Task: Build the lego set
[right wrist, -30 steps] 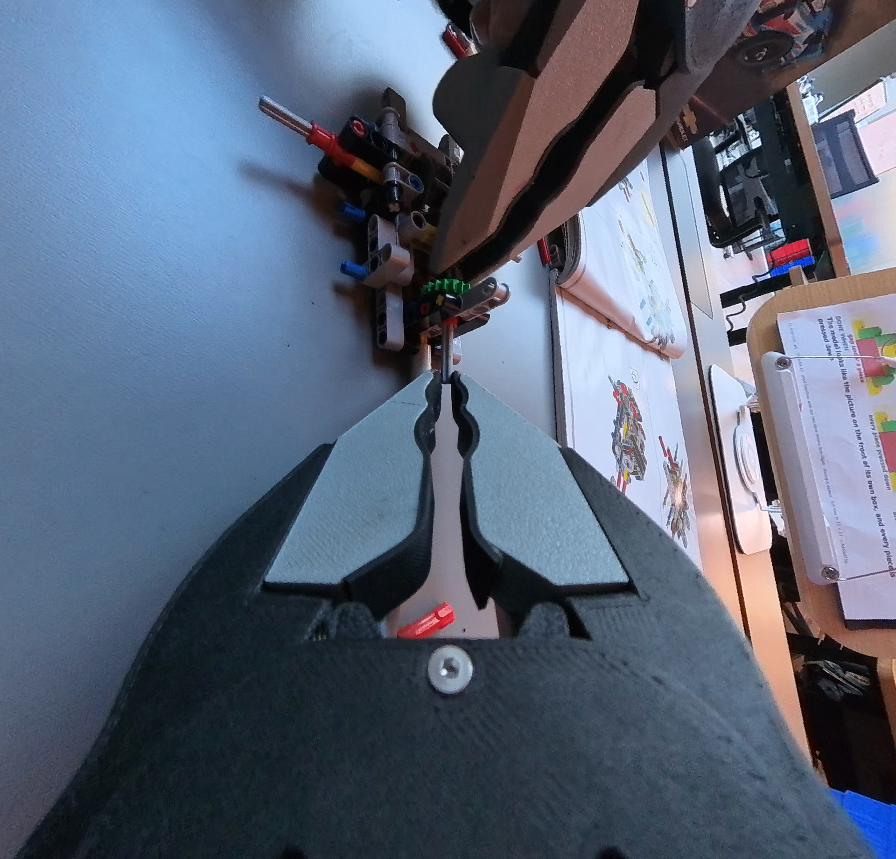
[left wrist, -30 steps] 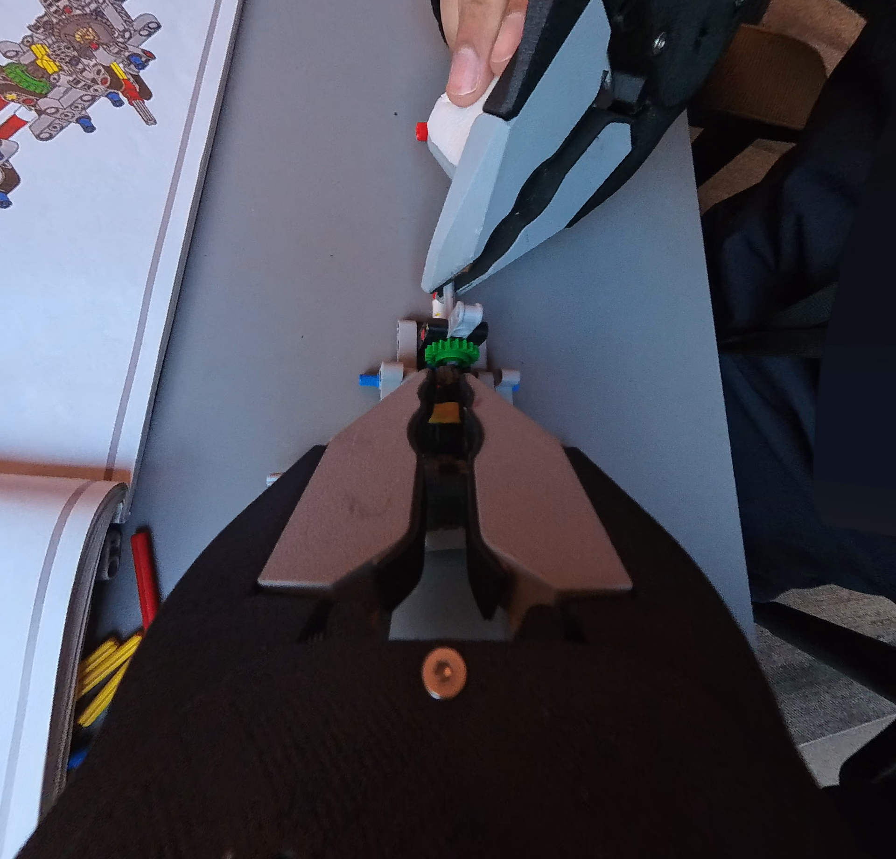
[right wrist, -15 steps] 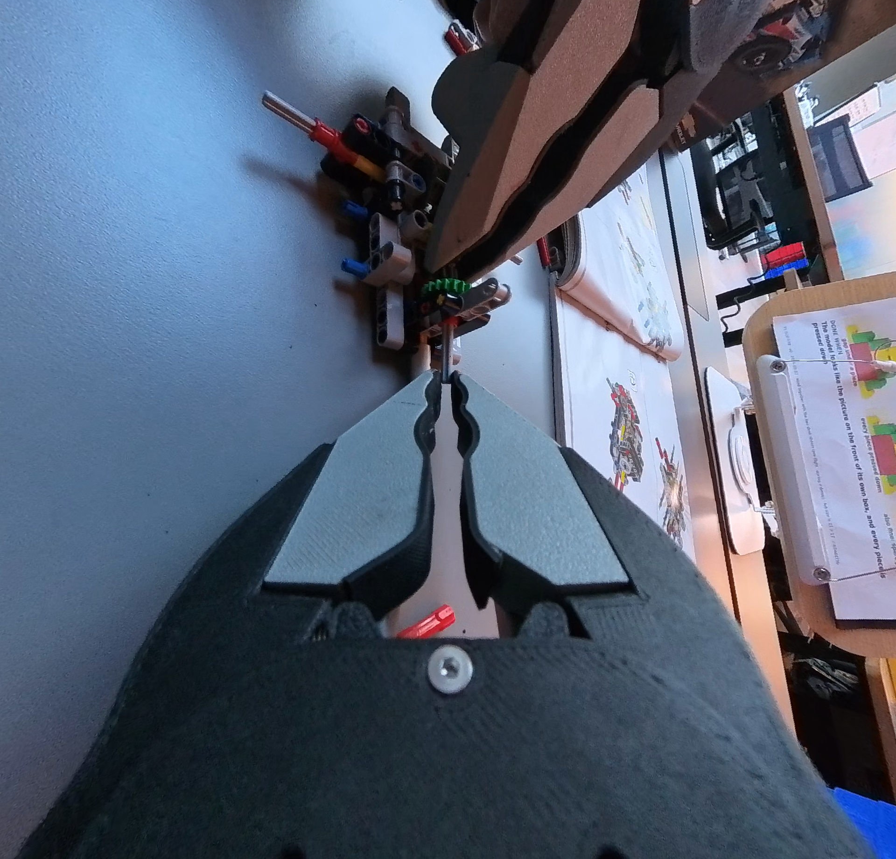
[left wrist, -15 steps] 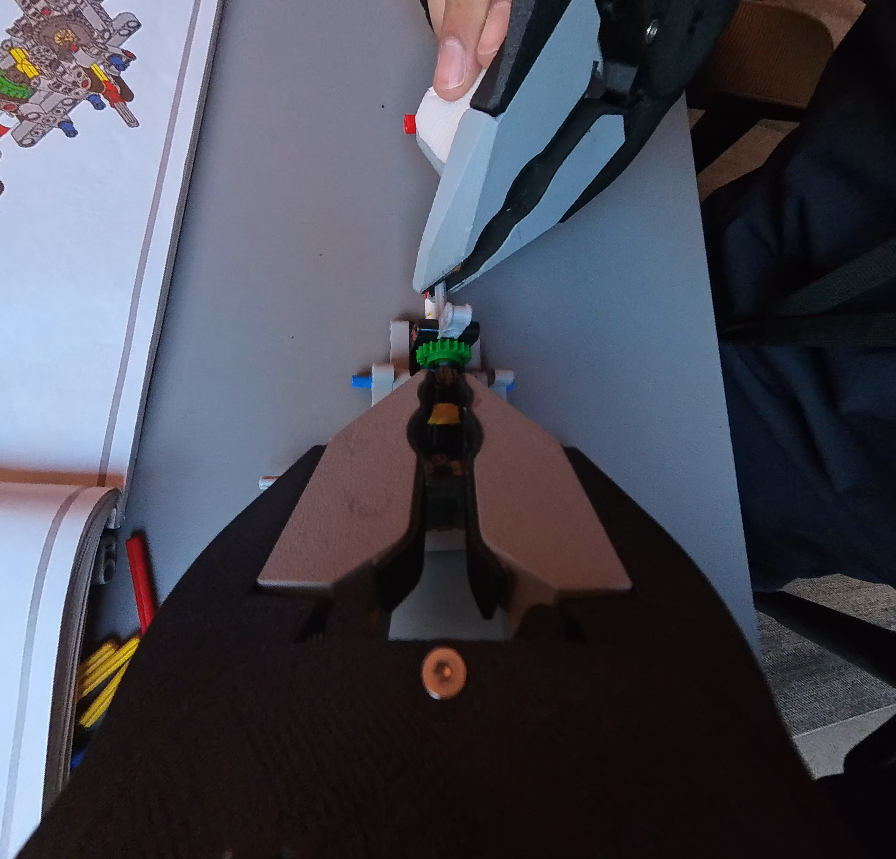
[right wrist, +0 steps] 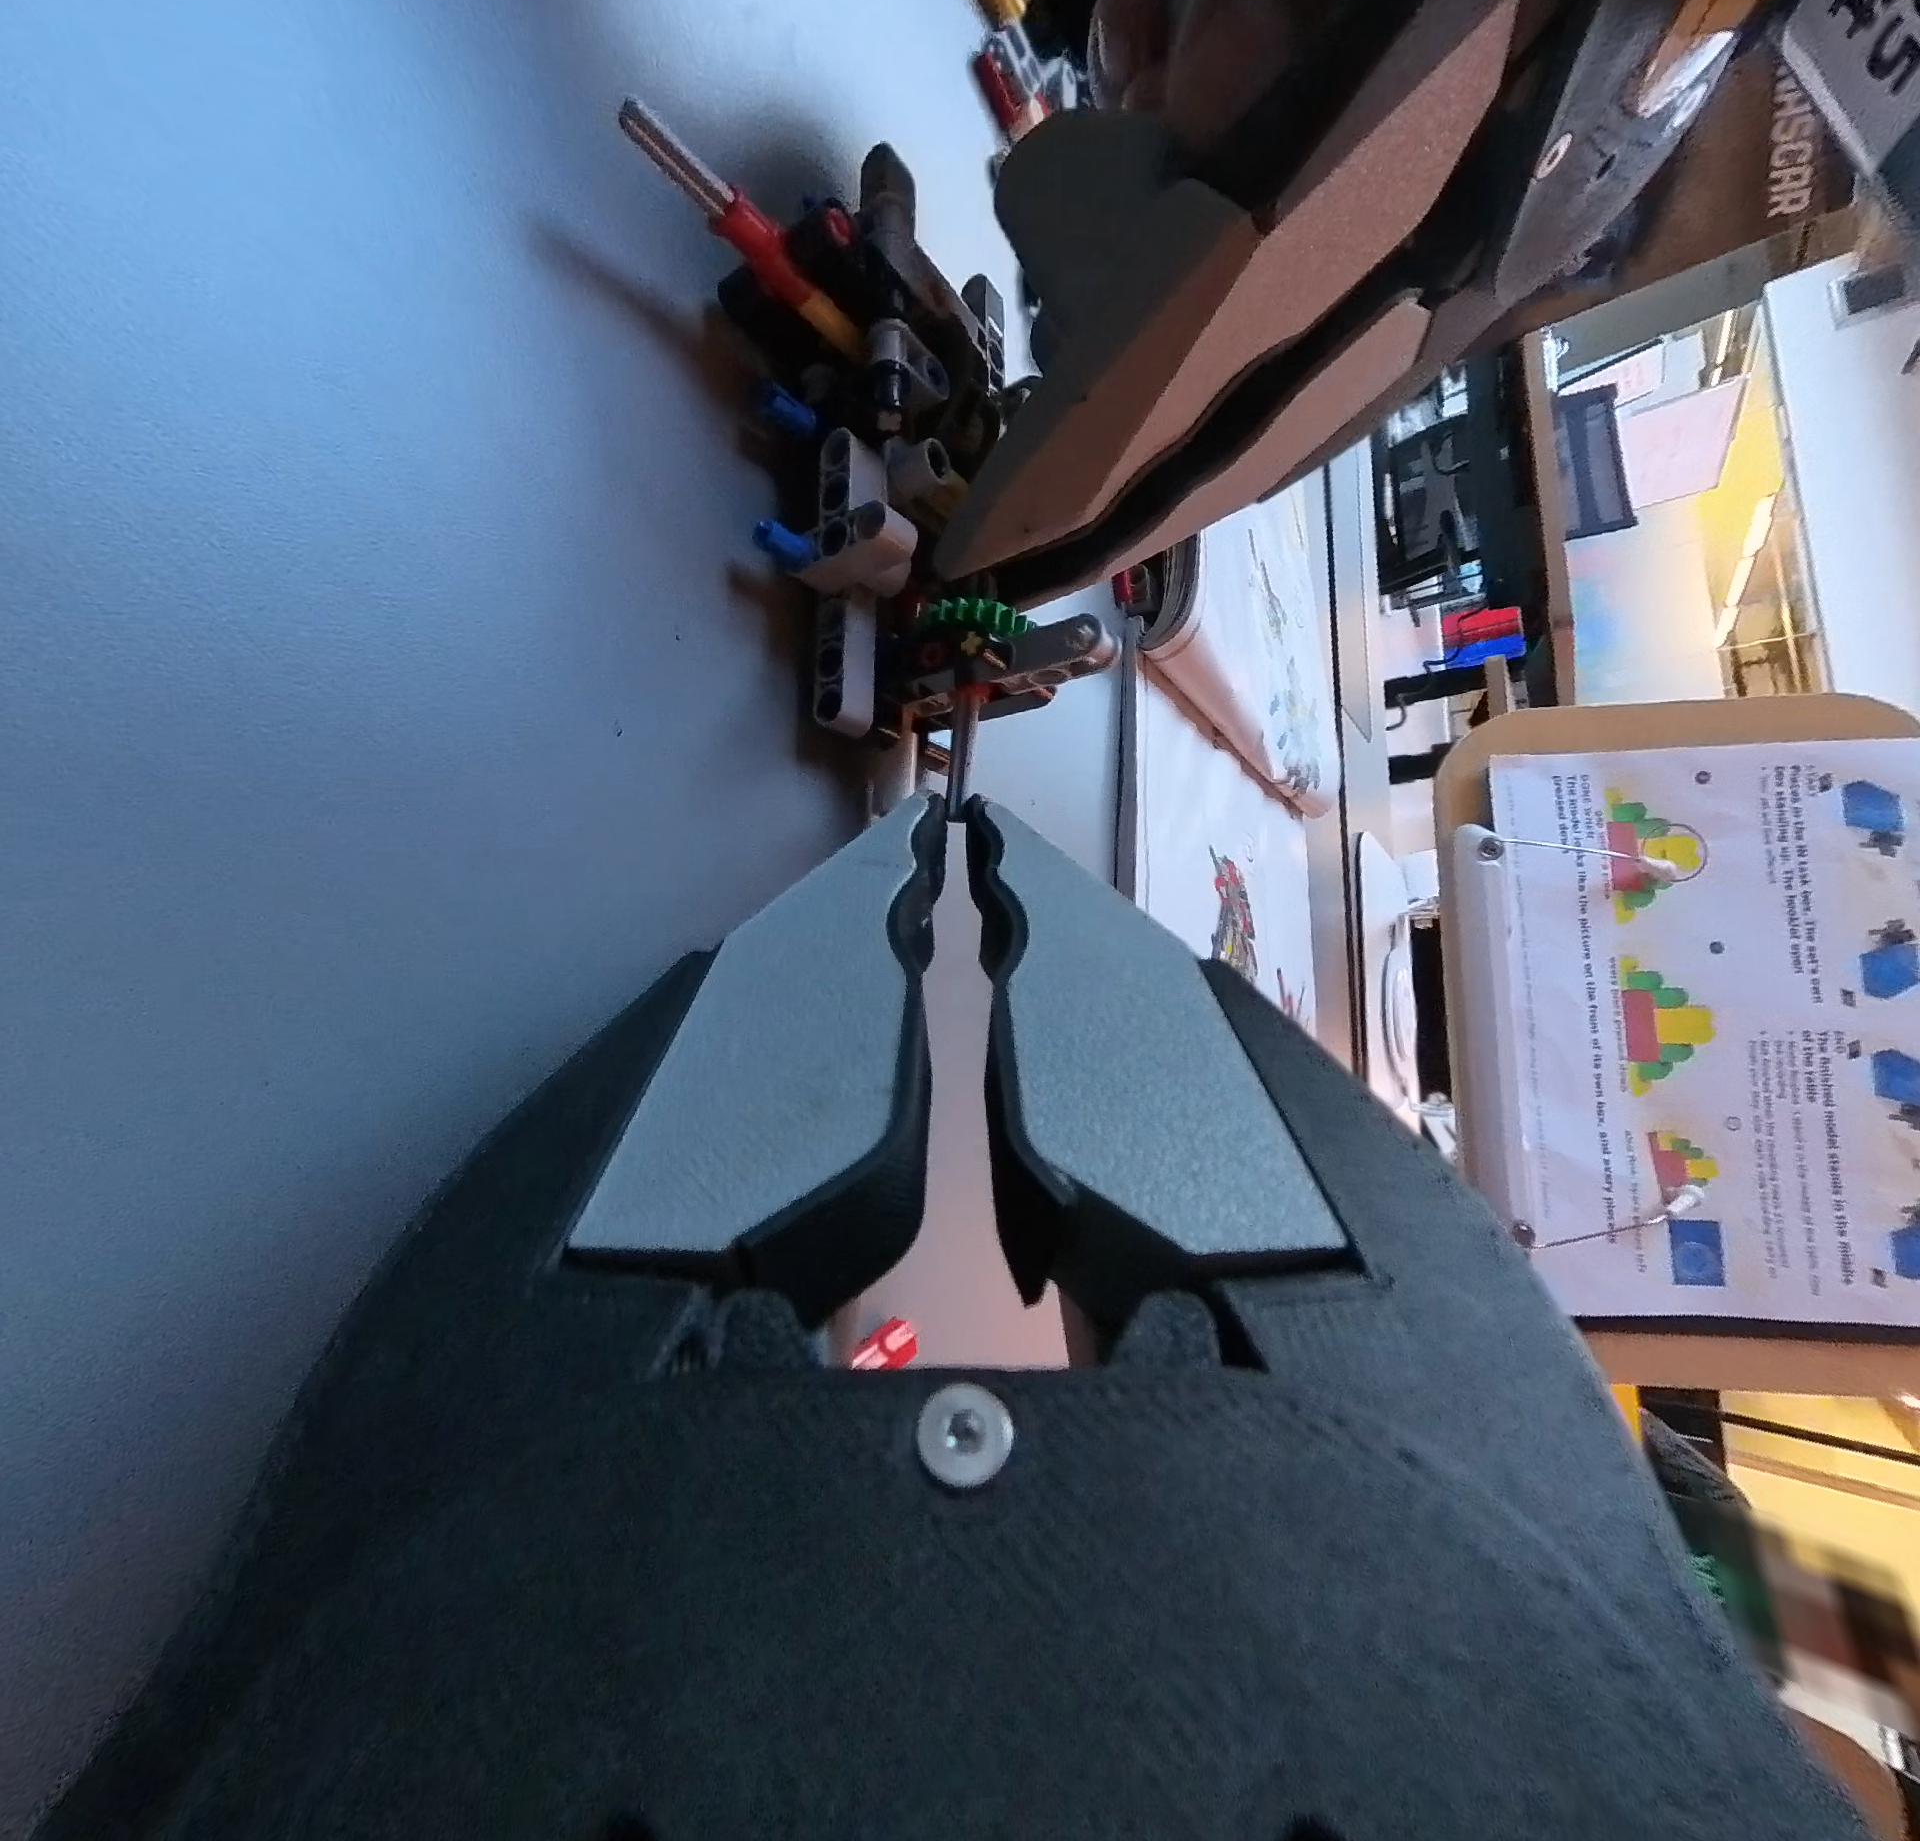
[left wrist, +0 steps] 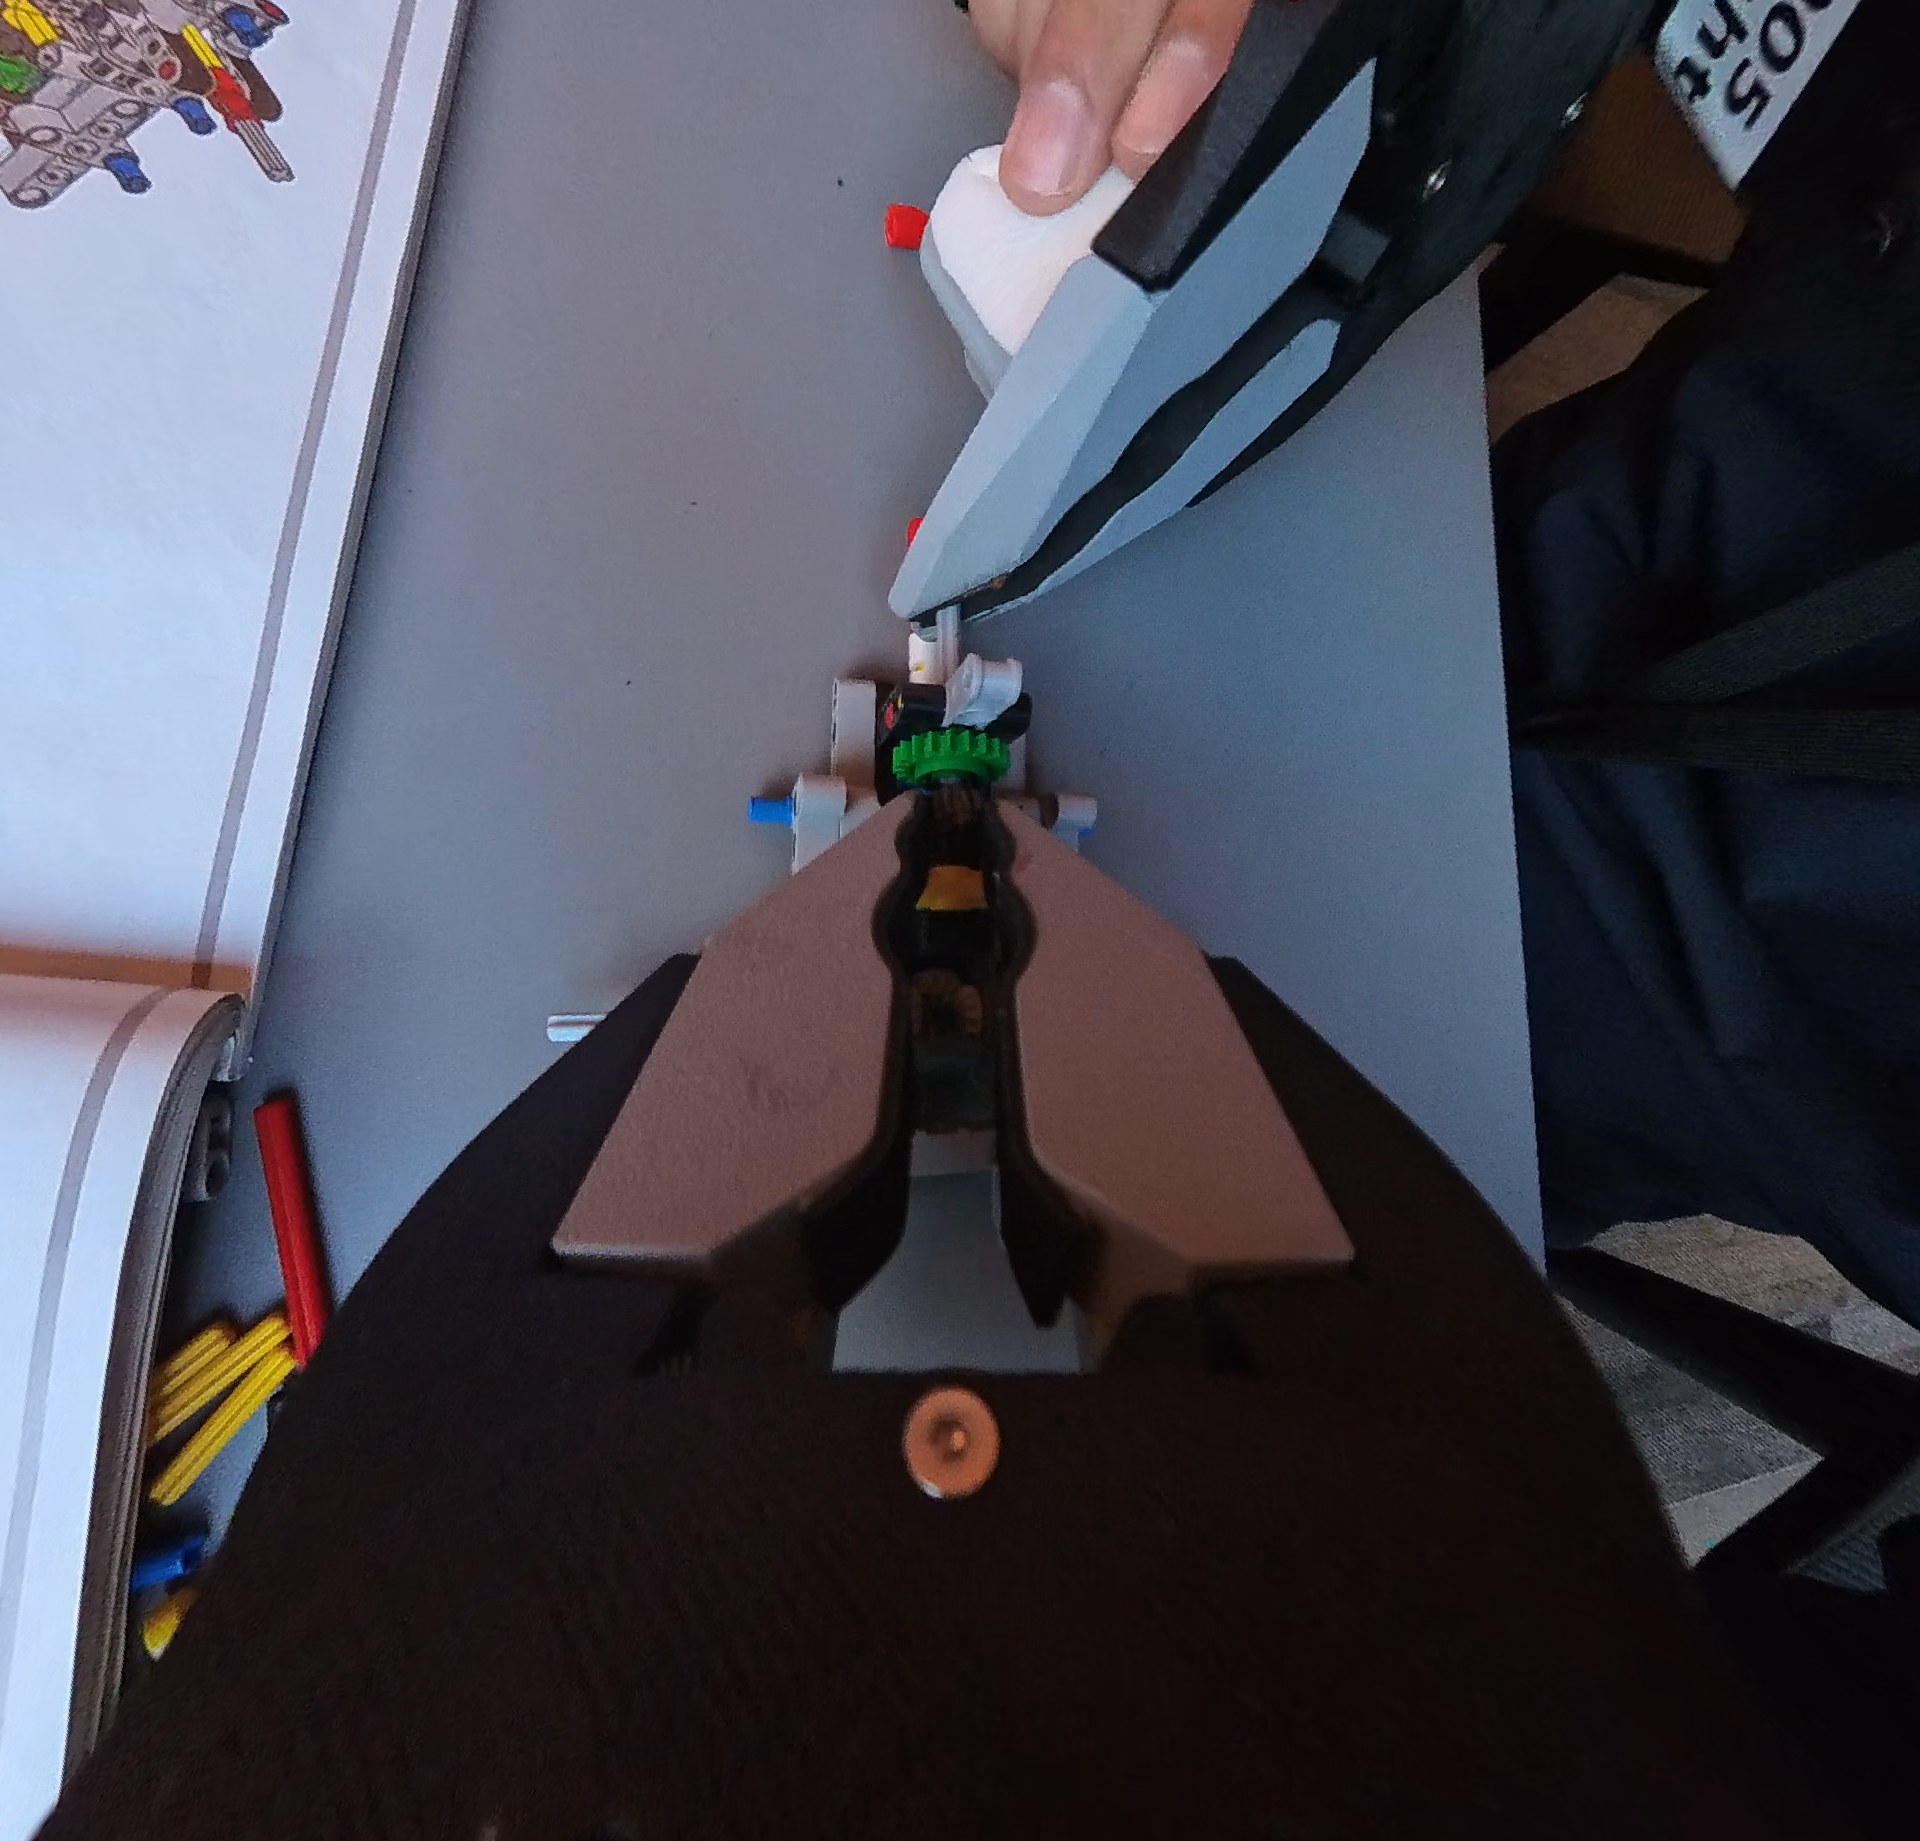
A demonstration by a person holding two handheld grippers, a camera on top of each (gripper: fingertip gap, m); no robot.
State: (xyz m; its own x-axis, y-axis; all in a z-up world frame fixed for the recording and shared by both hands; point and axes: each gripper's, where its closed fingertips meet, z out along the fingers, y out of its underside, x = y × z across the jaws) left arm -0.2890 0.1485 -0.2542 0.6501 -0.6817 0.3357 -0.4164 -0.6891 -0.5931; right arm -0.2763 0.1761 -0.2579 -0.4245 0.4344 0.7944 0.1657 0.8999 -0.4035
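While resting on the grey table [left wrist: 623,441] beside the open instruction booklet [left wrist: 156,544], clamped by left gripper [left wrist: 951,815]: brick assembly [right wrist: 883,503] below its green gear [left wrist: 948,752]. Pinched by right gripper [right wrist: 951,804]: thin grey axle [right wrist: 961,752] jutting from it.

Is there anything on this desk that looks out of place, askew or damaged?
Nothing looks damaged. Only a small red pin lies alone on the table under the right gripper, apart from the brick assembly.

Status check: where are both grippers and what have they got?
Left gripper clamped on the brick assembly, behind the green gear. Right gripper pinching the grey axle at the gear end. Nothing between them.
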